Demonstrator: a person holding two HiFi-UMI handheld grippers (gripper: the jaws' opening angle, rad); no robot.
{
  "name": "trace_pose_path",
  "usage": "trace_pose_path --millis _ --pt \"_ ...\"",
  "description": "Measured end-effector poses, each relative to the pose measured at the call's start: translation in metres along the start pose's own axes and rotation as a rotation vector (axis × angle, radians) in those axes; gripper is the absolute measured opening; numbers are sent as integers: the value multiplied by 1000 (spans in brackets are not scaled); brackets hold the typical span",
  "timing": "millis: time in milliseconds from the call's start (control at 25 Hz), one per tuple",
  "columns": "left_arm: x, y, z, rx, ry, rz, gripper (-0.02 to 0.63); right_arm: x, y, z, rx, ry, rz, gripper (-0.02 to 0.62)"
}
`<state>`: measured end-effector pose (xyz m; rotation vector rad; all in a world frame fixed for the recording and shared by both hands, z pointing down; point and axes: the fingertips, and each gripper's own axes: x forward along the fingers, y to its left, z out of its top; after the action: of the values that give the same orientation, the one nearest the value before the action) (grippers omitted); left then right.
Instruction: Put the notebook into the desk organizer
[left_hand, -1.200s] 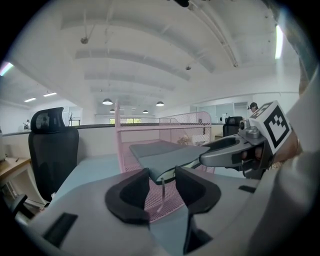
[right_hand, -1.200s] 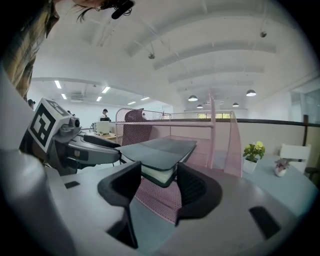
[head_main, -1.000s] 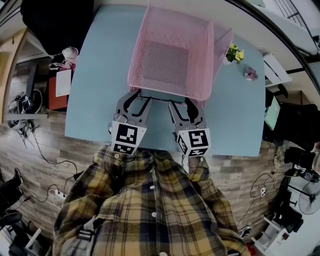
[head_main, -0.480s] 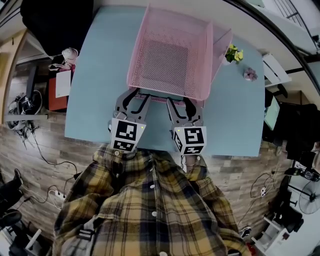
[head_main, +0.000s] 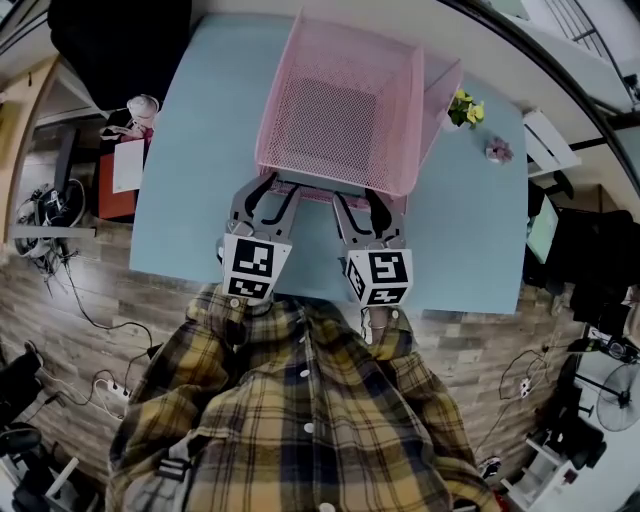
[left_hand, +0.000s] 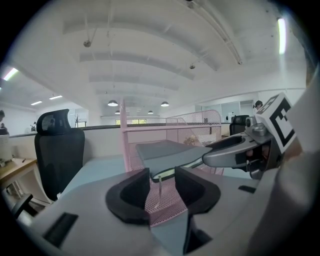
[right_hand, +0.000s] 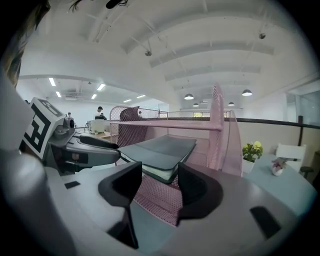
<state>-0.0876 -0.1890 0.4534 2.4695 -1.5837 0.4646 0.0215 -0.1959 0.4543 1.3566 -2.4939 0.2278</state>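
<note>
Presently the notebook (right_hand: 161, 150) lies low inside the pink desk organizer (head_main: 275, 110), beneath its upper tray, with its near edge at the front opening and seemingly raised off the mesh floor.

Left claw (head_main: 283, 190): jaws about half apart, gripping nothing, the notebook's edge across the gap.

Right claw (head_main: 358, 198): jaws wider apart, likewise gripping nothing, the notebook's corner between them.

Whether the pad tips touch that edge is not plain from either gripper view.

Risks noted:
- An uneven push from the two claws could skew the notebook against a side wall.
- A thin strip (left_hand: 159, 192) hanging beneath the notebook could catch in the mesh.
- Hard pressure could slide the organizer along the table (head_main: 190, 180).
</note>
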Motion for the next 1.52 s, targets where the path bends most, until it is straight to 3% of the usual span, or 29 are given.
trace_pose_path --millis 400,840,1520 --pt "-30 -5 12 -25 -46 16 152 -26 5 11 39 -25 46 221" --pt "-68 -27 38 -95 -120 -26 152 -78 -2 32 87 -93 103 219" --pt "-78 -57 38 -146 -109 -79 57 -115 -27 28 82 -95 75 43"
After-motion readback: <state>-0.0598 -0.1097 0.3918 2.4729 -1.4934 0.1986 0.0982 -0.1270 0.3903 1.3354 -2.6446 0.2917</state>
